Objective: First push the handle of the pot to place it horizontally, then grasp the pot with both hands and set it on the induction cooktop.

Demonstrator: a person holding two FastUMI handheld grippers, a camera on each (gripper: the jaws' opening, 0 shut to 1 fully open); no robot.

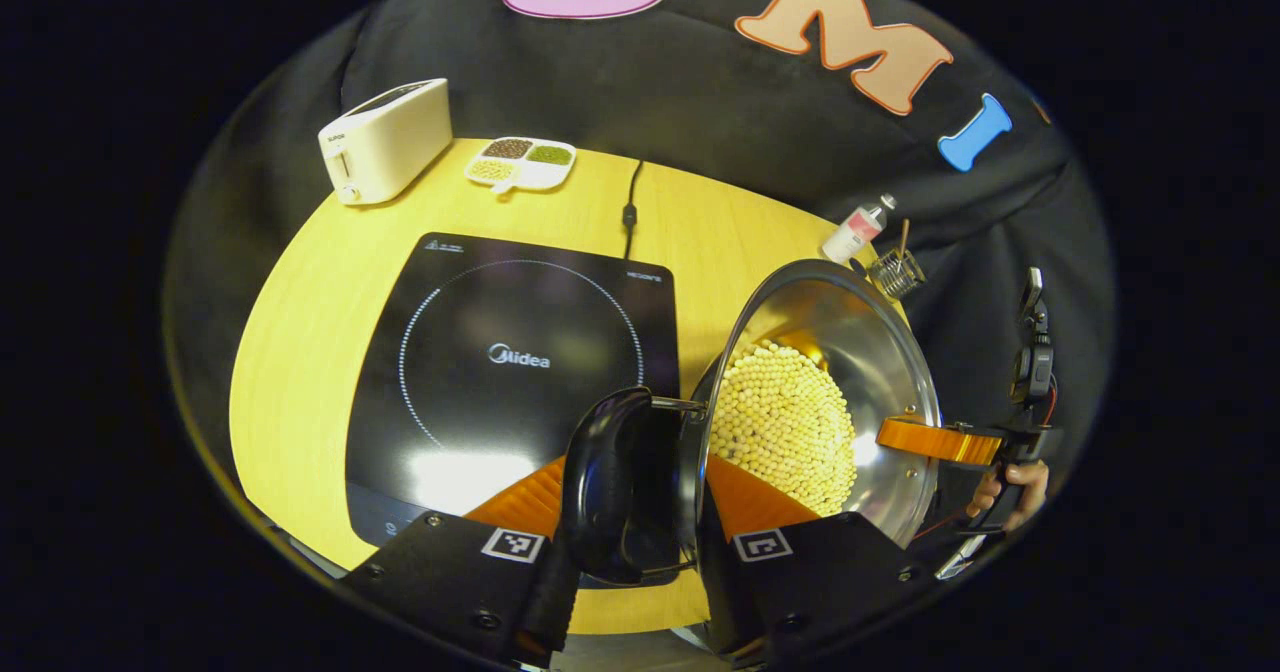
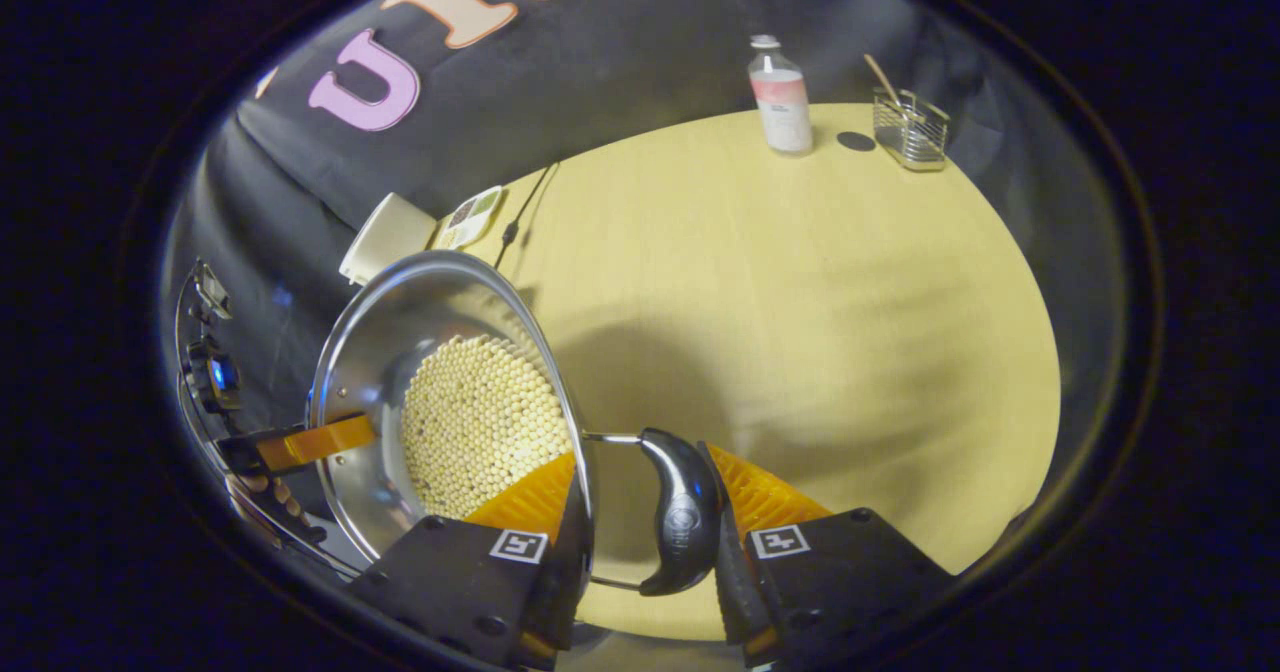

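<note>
A steel pot (image 1: 860, 352) holding pale round beans (image 1: 780, 427) hangs above the wooden table (image 2: 800, 302), just right of the black induction cooktop (image 1: 520, 352). My left gripper (image 1: 640, 472) is shut on the pot's black side handle (image 1: 615, 482), one finger outside the handle and one inside the pot wall. My right gripper (image 2: 640, 472) is shut the same way on the opposite black handle (image 2: 680, 517). From each view the other gripper appears at the far rim: the right gripper (image 1: 940, 442) and the left gripper (image 2: 310, 442). The pot's shadow falls on the table beneath it.
A white toaster (image 1: 385, 140) and a divided dish of grains (image 1: 520, 162) stand at the table's back left. The cooktop's cord (image 1: 630, 202) runs to the back edge. A bottle (image 2: 782, 97) and a wire holder (image 2: 910, 130) stand at the back right. A hand (image 1: 1010, 487) holds the right gripper.
</note>
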